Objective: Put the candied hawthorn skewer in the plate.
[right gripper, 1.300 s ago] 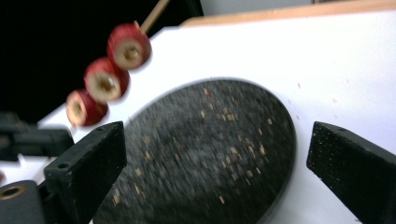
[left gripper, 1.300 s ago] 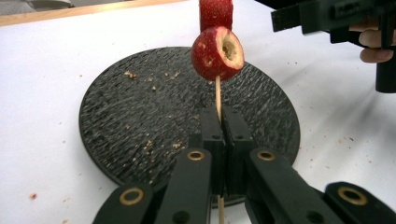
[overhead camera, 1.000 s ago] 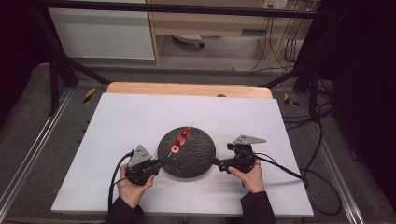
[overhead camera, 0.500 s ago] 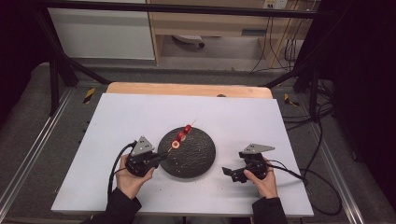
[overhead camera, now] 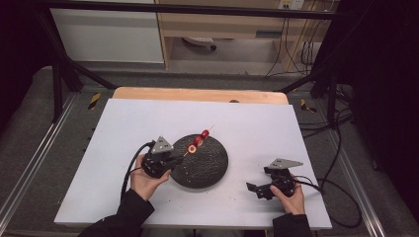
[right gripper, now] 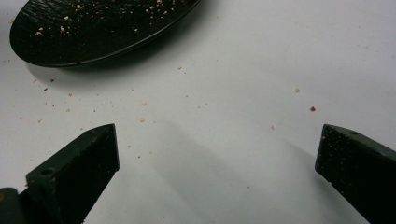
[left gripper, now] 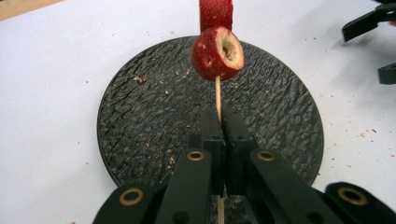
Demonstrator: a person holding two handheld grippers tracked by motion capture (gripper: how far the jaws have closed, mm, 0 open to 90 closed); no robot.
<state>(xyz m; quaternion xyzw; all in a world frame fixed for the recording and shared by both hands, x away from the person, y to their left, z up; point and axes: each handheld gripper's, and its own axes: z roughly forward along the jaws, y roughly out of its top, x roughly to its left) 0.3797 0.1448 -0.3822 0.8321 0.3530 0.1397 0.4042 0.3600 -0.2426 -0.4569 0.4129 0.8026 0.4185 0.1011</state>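
Skewer (left gripper: 217, 95): a thin wooden stick clamped between the closed jaws of the left gripper (left gripper: 221, 112), running up and away from them over the black plate (overhead camera: 210, 170).
Strawberry pieces: one hollowed piece (left gripper: 217, 52) sits on the stick just beyond the jaw tips, cut face toward the camera; a second red piece (left gripper: 215, 13) sits right behind it. From the high view both (overhead camera: 197, 141) hang over the far rim of the plate, the stick's tip pointing toward the far right corner of the tabletop.
Left gripper grip: jaws pressed together on the stick, with no gap showing between them.
Left hand (overhead camera: 146, 180): comes in from the near edge in a dark sleeve, palm cupped under the gripper body at the plate's left rim, the gripper tilted so the stick rises off the plate.
Right gripper (overhead camera: 258, 188): jaws spread wide with nothing between them, pointing left over the bare white tabletop (overhead camera: 257, 133), well right of the plate and near the near edge.
Right hand (overhead camera: 291, 197): holds the gripper from behind and low, close to the near right corner.
Plate: round, dark and rough-textured, dotted with crumbs, lying a little toward the near edge from the tabletop's middle.
Crumbs (right gripper: 141, 119): scattered on the white surface between the plate and the right jaws.
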